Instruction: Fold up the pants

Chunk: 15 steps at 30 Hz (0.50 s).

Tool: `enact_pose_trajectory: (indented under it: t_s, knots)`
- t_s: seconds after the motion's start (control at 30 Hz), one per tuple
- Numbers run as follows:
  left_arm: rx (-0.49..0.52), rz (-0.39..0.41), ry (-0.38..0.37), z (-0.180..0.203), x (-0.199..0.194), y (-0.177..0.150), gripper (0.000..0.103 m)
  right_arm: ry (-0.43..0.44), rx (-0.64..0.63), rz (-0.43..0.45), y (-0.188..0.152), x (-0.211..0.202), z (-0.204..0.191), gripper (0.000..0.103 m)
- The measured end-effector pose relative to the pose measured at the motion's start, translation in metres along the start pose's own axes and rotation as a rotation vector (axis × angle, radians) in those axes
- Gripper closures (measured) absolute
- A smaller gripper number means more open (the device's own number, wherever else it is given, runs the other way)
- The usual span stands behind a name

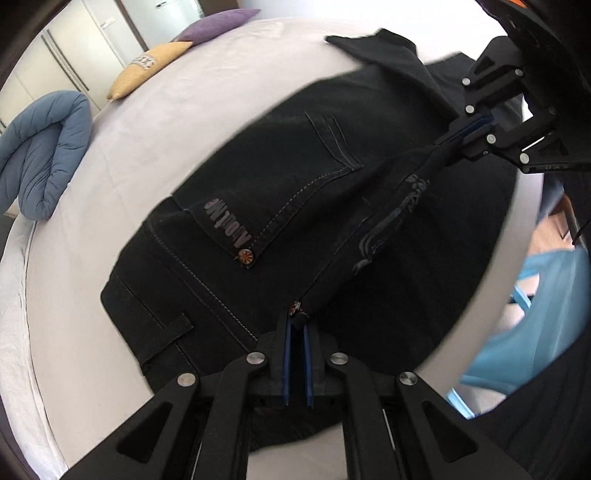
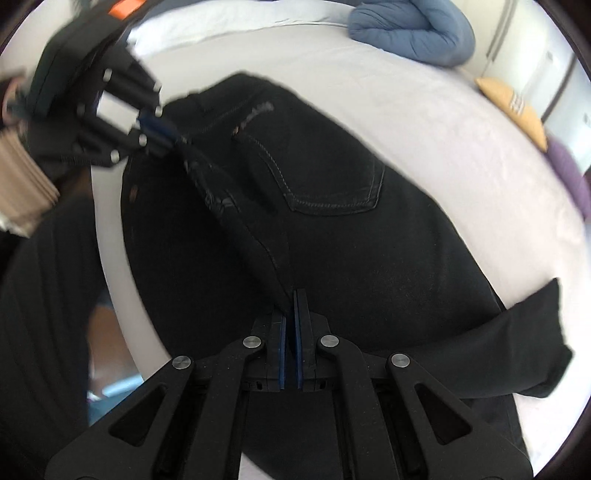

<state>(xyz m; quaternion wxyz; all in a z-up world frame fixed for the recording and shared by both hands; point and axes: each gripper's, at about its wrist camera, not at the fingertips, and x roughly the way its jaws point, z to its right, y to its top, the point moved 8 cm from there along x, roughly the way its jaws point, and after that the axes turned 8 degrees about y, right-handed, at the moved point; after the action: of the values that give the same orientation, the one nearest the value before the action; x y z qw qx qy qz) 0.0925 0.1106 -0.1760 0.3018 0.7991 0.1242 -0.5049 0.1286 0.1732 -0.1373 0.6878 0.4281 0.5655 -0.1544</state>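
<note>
Black jeans (image 1: 280, 206) with a stitched back pocket lie on a white bed sheet (image 1: 207, 96); they also show in the right wrist view (image 2: 369, 236). My left gripper (image 1: 297, 325) is shut on a raised fold of the jeans at the waistband end. My right gripper (image 2: 291, 306) is shut on the same raised fold further along. Each gripper shows in the other's view, the right one (image 1: 476, 129) at upper right, the left one (image 2: 159, 129) at upper left. The fold is stretched taut between them above the rest of the jeans.
A rolled blue duvet (image 1: 40, 155) lies at the bed's edge. A tan cushion (image 1: 147, 66) and a purple cushion (image 1: 218, 22) sit at the far side. White wardrobe doors (image 1: 74, 48) stand behind. A pant leg end (image 2: 535, 339) lies to the right.
</note>
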Motion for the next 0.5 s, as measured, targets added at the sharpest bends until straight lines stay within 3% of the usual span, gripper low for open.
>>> enact_pose_trajectory:
  t_s: [0.3, 0.5]
  knots:
    - [0.056, 0.002, 0.041, 0.009, 0.004, -0.023, 0.097, -0.132, -0.145, -0.045, -0.010, 0.010, -0.073, 0.101]
    - [0.093, 0.009, 0.057, 0.020, 0.000, -0.041, 0.097, -0.167, -0.166, -0.050, -0.009, 0.010, -0.076, 0.101]
